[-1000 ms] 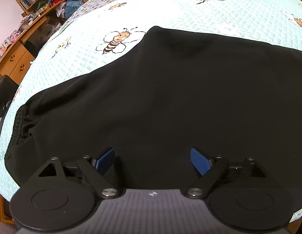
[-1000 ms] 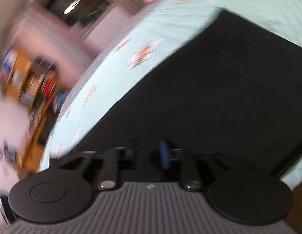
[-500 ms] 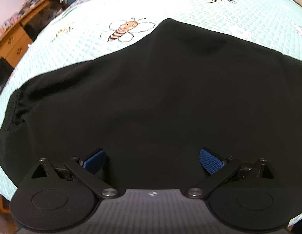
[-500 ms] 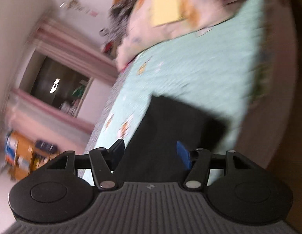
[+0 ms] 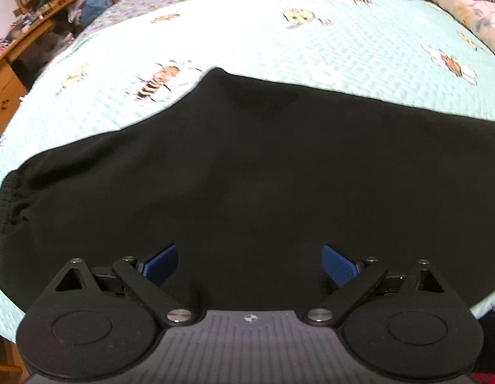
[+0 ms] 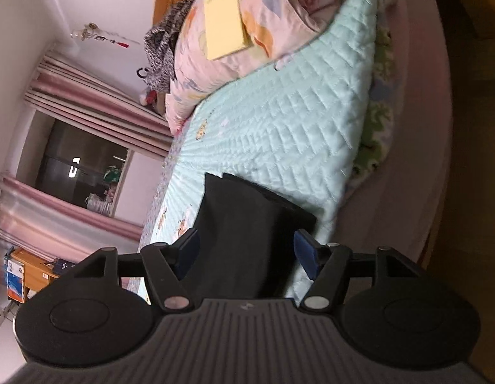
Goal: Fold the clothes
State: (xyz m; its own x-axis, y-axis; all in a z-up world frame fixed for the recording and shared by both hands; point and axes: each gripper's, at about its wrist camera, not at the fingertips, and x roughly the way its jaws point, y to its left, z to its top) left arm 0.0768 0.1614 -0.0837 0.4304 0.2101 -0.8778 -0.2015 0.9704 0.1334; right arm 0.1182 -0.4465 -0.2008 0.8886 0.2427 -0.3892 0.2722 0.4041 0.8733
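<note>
Black trousers (image 5: pixel 263 176) lie flat on quilt (image 5: pixel 279 32), waistband (image 5: pixel 11 198) at 9 o'clock. Left claw (image 5: pixel 249 264) and right claw (image 6: pixel 246 251) gape, empty. Judgement: between folds; next grip needs an edge.

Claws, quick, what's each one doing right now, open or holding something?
Left claw: open, empty, over the black garment.
Right claw: open, empty, black garment between its fingers but not pinched.

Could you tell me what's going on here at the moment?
A person with a gripper in each hand is folding a black garment spread on a bed with a mint bee-print quilt. Both the left gripper and the right gripper are open above the cloth, gripping nothing. The right one points along the bed toward the pillows.
</note>
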